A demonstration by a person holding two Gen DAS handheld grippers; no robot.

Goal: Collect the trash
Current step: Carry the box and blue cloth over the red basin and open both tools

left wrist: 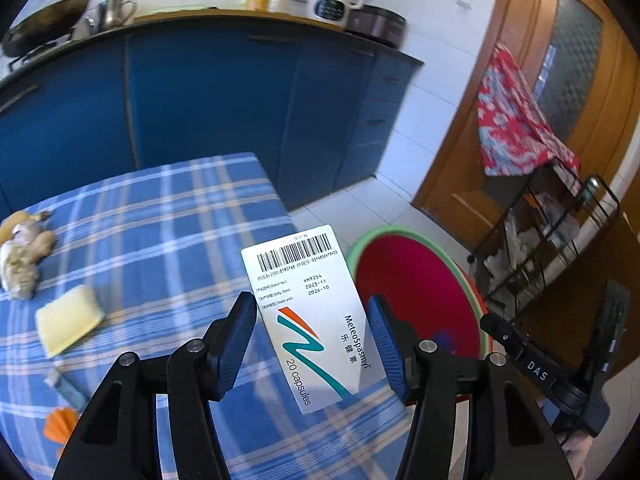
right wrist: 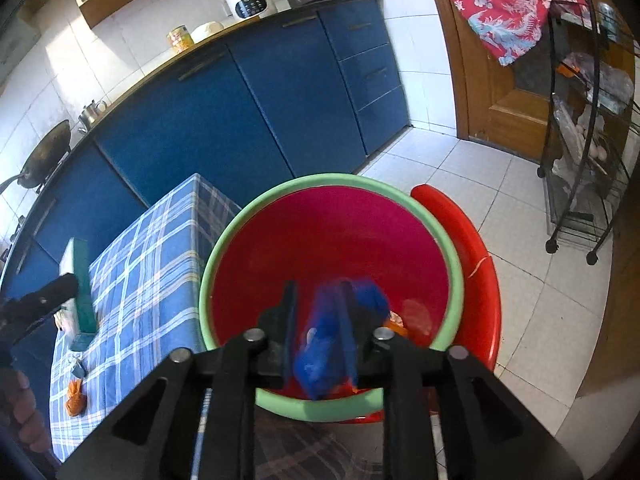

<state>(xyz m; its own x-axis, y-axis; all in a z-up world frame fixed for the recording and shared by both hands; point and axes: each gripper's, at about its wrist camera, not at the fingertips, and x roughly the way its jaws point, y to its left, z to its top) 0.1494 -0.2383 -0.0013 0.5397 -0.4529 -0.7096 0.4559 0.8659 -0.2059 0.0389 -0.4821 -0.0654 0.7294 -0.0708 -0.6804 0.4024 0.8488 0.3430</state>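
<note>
Counter [left wrist: 160, 208] with a blue checked cloth sits left of a red basin [right wrist: 224, 248] with a green rim, which rests on a red stool [right wrist: 480, 264] just off the counter edge.

Risks:
- Basin overhangs the stool, so a hard drop on the near rim could tip it.
- Box [left wrist: 312, 312] is pinched in the left tongs [left wrist: 311, 302] by its lower part, tilted, and not yet over the basin. A slip now lands it on the counter or floor.
- Blue wrapper [right wrist: 320, 360] may cling to one pad rather than fall.

Right tongs [right wrist: 317, 286] hang over the basin, slightly apart, the wrapper loose between them.

Box is a white flat medicine carton with a barcode, teal and orange logo and glossy faces. Wrapper is crumpled, thin and blurred. Sponge [left wrist: 68, 320] and orange scrap [right wrist: 76, 396] remain on the counter.
</note>
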